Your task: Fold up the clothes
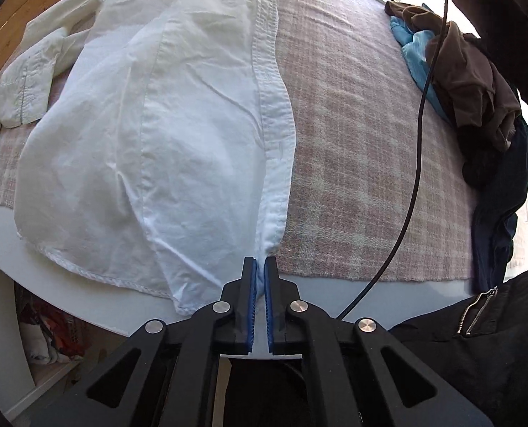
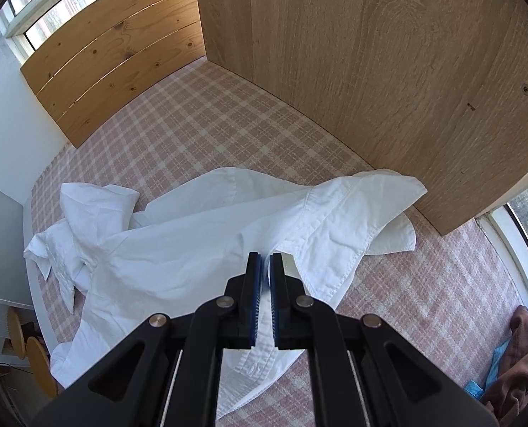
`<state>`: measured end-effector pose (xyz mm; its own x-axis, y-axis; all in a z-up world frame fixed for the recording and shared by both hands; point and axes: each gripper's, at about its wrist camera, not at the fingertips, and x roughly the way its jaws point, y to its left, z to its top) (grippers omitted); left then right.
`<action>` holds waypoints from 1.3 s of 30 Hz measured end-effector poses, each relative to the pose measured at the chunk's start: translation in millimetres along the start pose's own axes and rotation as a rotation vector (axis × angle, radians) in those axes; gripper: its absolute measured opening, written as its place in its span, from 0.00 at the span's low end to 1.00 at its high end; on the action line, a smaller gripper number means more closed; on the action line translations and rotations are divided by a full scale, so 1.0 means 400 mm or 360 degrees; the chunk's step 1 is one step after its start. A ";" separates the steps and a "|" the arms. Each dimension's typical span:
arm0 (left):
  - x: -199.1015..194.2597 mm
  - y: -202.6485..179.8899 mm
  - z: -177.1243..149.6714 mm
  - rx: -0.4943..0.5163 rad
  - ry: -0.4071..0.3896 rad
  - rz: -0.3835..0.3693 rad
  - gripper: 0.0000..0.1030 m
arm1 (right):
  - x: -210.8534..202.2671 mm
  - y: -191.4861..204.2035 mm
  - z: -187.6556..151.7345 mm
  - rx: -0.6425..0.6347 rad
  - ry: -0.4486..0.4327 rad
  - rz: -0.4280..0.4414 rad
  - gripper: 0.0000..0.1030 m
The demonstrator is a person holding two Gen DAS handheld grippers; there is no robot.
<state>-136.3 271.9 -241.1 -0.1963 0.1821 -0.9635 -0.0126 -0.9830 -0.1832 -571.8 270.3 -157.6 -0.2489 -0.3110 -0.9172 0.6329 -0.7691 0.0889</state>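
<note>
White shirt (image 1: 164,135) on checked blanket (image 1: 353,149), both tools (image 1: 260,267) (image 2: 265,261) clamped on its edges.

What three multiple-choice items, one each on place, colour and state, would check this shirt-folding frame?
1. Where does the pile of unfolded clothes lie in the left wrist view?
A. right of the shirt
B. on the shirt
C. on the floor

2. What colour is the shirt?
A. blue
B. white
C. brown

3. What is the left gripper doing?
A. open above the blanket
B. shut on the shirt's hem
C. shut on the cable

Key: 1 A, the pile sits at the checked blanket's right edge; 2 B, its cloth is plain white; 3 B, the fingers pinch the button-band corner.
</note>
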 end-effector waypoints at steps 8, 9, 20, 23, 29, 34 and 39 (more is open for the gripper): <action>-0.260 0.249 0.077 -0.0136 -0.0280 0.0419 0.04 | -0.040 -0.004 0.021 0.0063 -0.0076 0.0064 0.05; -0.297 0.264 0.095 -0.0134 -0.0318 0.0516 0.04 | -0.050 0.000 0.027 0.0067 -0.0097 0.0079 0.05; -0.186 0.207 0.133 0.0115 -0.0226 0.0519 0.03 | -0.070 -0.016 0.074 0.0094 -0.0203 -0.0054 0.05; -0.097 0.223 0.129 0.0066 -0.0122 0.0455 0.03 | -0.005 -0.027 0.050 0.0032 -0.0085 -0.0134 0.05; -0.080 0.270 0.129 0.0066 -0.0111 0.0501 0.04 | -0.016 -0.019 -0.096 -0.0109 0.0038 -0.0126 0.42; -0.072 0.296 0.107 0.0095 -0.0090 0.0463 0.04 | -0.055 0.067 -0.368 -0.0155 0.0248 0.0318 0.45; -0.051 0.356 0.131 0.0064 -0.0090 0.0460 0.04 | -0.035 0.238 -0.593 -0.0305 0.0419 0.0547 0.45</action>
<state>-185.6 126.9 -237.3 -0.2517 -0.1059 -0.9620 0.0131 -0.9943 0.1061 -334.1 334.1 -228.4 0.1770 -0.3582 -0.9167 0.7761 -0.5219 0.3539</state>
